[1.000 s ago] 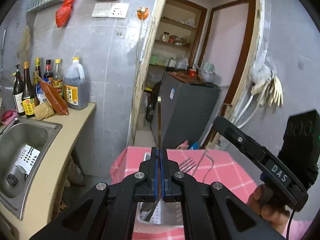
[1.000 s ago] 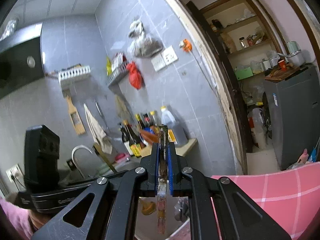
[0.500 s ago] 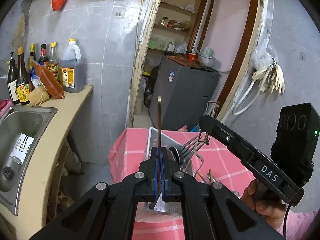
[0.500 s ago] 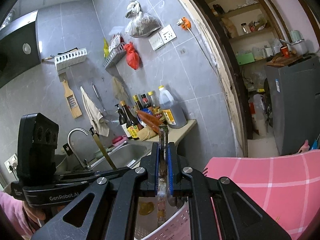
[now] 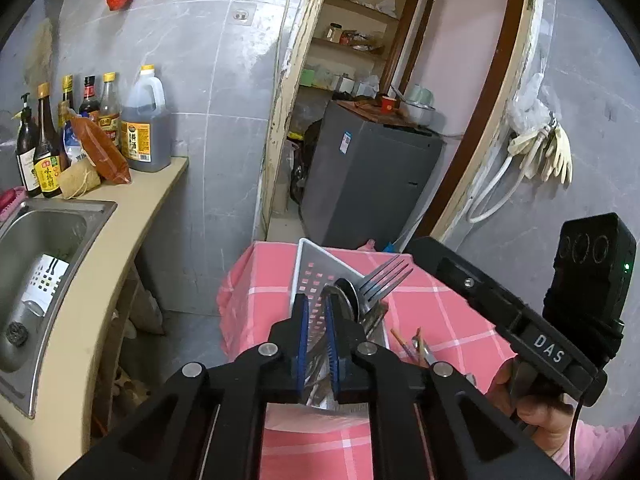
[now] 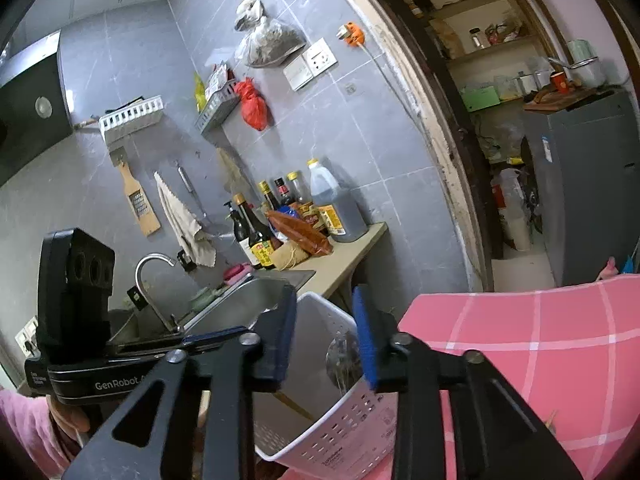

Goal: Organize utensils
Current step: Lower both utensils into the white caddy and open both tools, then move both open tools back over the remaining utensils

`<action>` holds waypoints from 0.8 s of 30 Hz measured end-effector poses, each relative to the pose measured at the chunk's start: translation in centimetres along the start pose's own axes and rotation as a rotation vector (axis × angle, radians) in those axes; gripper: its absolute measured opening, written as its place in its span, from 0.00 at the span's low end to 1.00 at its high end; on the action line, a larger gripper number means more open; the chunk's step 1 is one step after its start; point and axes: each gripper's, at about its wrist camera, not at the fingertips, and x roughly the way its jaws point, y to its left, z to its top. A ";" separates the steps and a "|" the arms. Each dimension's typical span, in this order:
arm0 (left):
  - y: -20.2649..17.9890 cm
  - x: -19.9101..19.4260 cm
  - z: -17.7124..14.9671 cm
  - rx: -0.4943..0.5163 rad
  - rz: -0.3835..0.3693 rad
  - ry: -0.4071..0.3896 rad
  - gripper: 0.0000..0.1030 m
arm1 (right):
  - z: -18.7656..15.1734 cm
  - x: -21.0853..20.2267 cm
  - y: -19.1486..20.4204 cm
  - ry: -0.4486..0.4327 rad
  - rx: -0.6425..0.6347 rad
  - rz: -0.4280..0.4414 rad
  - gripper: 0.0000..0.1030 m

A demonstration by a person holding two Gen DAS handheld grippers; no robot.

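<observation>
over one white basket (image 5: 308, 258) — one fork (image 5: 384, 278), one spoon (image 5: 347, 294).

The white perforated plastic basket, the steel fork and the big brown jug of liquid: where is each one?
White perforated plastic basket (image 6: 340, 432), right wrist view, on its slotted side wall.
Steel fork (image 5: 386, 276), left wrist view, on the tines sticking up out of the basket.
Big brown jug with yellow cap (image 5: 144, 132), left wrist view, on its body.

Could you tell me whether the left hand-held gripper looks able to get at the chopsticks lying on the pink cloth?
Probably yes: the left hand-held gripper, opening and empty, hangs over the basket; the chopsticks lie uncovered beside it.
</observation>
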 end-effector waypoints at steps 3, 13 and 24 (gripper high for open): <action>0.0 -0.5 0.0 -0.019 -0.001 -0.027 0.13 | 0.4 -1.3 -0.1 -0.030 0.004 -0.020 0.36; -3.3 -3.3 0.3 -0.019 0.013 -0.175 0.44 | 2.9 -8.0 -0.2 -0.145 -0.040 -0.146 0.68; -10.0 -6.1 -1.0 0.033 0.050 -0.307 0.90 | 4.2 -18.0 -0.6 -0.244 -0.128 -0.359 0.99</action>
